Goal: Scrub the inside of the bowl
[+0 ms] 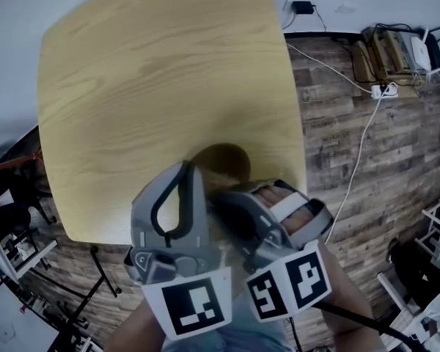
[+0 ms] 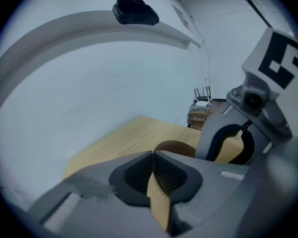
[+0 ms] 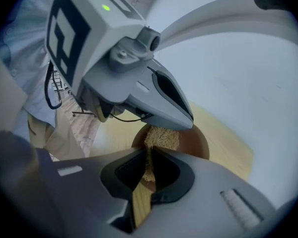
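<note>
Brown bowl (image 1: 224,158) is seen on wooden table (image 1: 154,79), table's near edge just beside bowl. Tan scrub pad (image 3: 161,137) is pinched by right gripper (image 3: 148,153), above bowl. Nothing is held by left gripper (image 2: 153,155), jaws pressed together, by bowl's rim.

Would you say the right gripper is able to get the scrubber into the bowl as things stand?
Probably yes. The right gripper is shut on the scrubber, which is already at the open mouth of the bowl. The left gripper, shut, sits close by and may crowd the stroke.
</note>
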`<state>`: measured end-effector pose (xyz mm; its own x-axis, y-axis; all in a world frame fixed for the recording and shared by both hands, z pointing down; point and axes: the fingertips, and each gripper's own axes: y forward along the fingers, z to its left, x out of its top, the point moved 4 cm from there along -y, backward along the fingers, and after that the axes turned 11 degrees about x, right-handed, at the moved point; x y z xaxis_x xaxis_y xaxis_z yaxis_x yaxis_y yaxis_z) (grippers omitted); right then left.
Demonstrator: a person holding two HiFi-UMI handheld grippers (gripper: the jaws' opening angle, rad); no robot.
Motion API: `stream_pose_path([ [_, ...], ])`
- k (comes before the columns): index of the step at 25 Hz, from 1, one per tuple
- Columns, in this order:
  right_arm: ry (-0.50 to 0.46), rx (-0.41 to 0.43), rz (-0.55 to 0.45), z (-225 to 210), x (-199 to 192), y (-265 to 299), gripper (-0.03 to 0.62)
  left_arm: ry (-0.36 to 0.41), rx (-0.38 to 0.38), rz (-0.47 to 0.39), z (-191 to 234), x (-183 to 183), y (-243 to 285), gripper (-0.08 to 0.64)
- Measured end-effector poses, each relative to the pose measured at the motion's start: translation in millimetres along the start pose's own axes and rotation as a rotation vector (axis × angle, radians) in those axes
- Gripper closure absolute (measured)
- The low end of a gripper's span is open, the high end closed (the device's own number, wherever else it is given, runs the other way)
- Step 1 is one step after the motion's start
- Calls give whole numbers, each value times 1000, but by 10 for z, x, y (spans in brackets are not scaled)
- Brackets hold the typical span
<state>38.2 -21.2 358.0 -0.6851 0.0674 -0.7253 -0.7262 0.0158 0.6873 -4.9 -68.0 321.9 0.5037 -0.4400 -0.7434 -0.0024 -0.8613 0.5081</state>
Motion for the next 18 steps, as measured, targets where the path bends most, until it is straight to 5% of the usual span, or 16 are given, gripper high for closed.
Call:
stream_pose_path([
  [18, -59, 85, 62, 167, 24, -244, 566, -92, -17, 50, 39, -138, 58, 522],
])
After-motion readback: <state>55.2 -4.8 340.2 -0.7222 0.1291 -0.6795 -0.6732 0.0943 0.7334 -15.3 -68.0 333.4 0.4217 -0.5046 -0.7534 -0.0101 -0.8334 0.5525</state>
